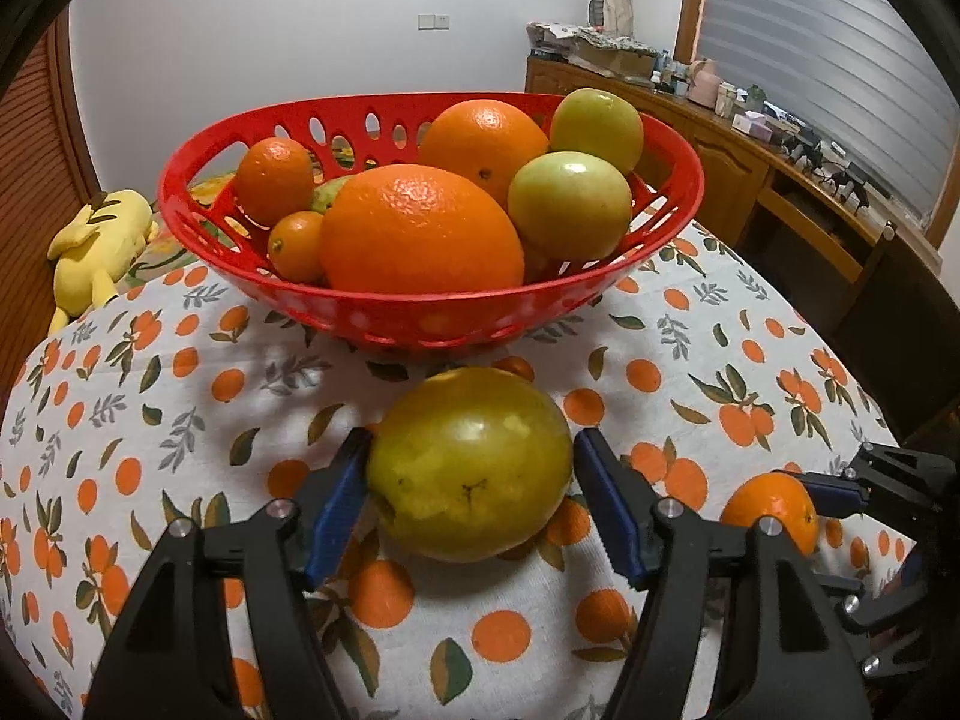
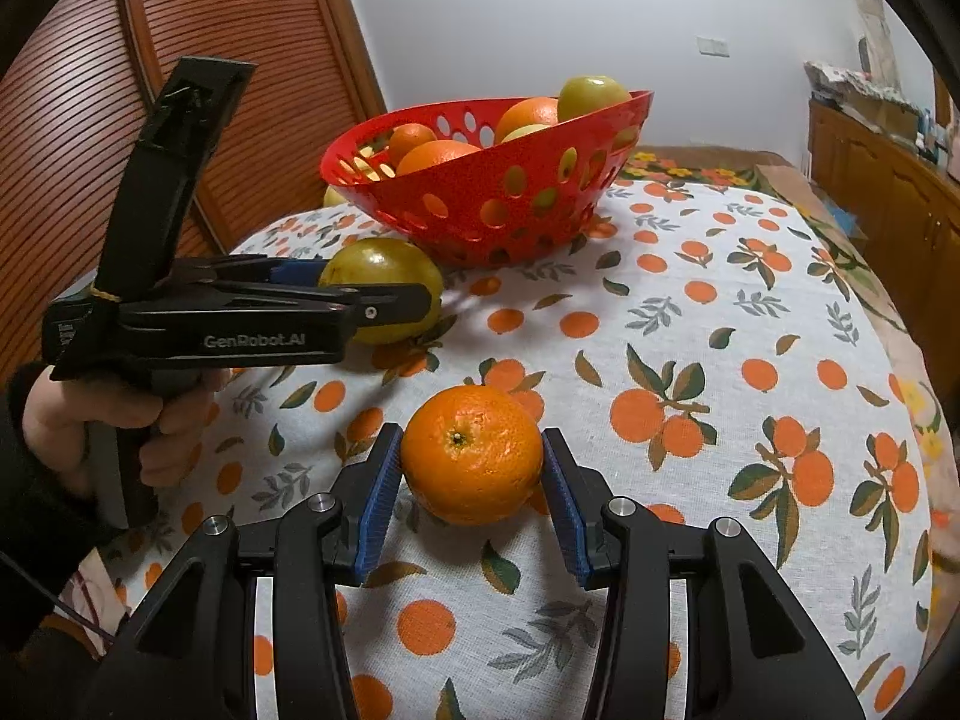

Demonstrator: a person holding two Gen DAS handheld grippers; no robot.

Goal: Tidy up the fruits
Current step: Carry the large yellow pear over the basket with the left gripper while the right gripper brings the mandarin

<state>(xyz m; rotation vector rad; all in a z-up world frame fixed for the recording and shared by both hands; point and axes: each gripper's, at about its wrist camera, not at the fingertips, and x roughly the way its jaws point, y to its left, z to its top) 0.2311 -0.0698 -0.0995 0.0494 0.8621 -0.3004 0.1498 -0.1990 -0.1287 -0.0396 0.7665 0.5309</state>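
Reading "GenRobot.AI", the left hand-held gripper (image 2: 384, 294) stands spread around a yellow-green fruit (image 1: 471, 471); right one (image 2: 471, 480) pinches an orange (image 2: 472, 453).

My worktop (image 1: 690, 324) wears a white cloth printed with oranges and leaves. Yellow plush toy (image 1: 96, 246) lies at its far left edge. Slatted wooden door (image 2: 90, 90) behind on the left, white wall with a switch plate (image 1: 433, 21). Wooden sideboard (image 1: 720, 144) on the right, cluttered with boxes and small jars, under a window blind (image 1: 840, 60).

Left hand-held gripper (image 1: 471, 498) open, right hand-held gripper (image 2: 473, 468) clamped.
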